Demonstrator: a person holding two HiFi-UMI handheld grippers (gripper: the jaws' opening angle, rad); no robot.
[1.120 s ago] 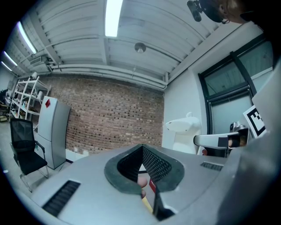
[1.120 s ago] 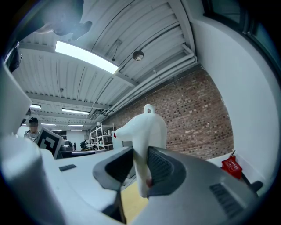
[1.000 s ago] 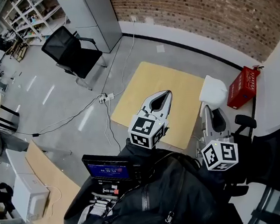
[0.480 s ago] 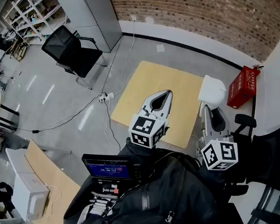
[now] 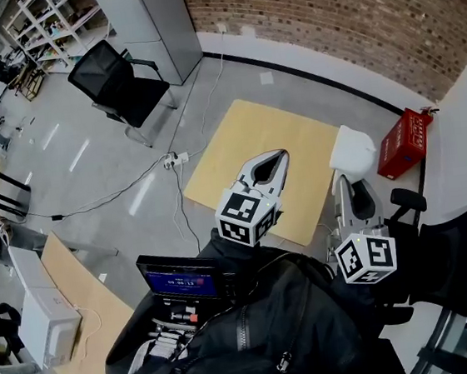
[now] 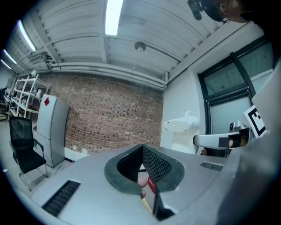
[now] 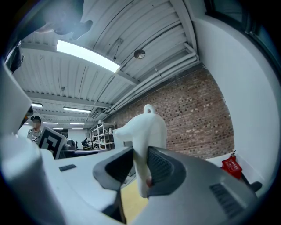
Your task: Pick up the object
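Since the white obj. [image 7: 145, 132] already sits between the jaws of the R tool [image 5: 352, 178], the governing relation is obj.-to-tool. The obj. is at the jaw tips, directly ahead of the R tool, w/ no gap between pads and obj.

Long axis: upright, i.e. across the level jaws. The small loop is at the top, and most of the body stands proud above the jaws. A blunt projection points to the L in the right gripper view.

R tool: jaws well apart but clamped on the white obj.; both ribbed pads press its lower part. The obj. is held clear of the floor. In the head view it shows just past the R edge of the yellow mat [image 5: 254, 150], near the red crate [image 5: 405, 144].

L tool [image 5: 279, 158]: jaw tips together, nothing held. It points level over the mat, to the L of the obj. and apart from it. The R hand is thus the nearer, and the only one in contact.

Judgement: pick-up looks complete. The grip is low on a tall obj., so tilt abt. the pads is the likely risk; keep the tool level.
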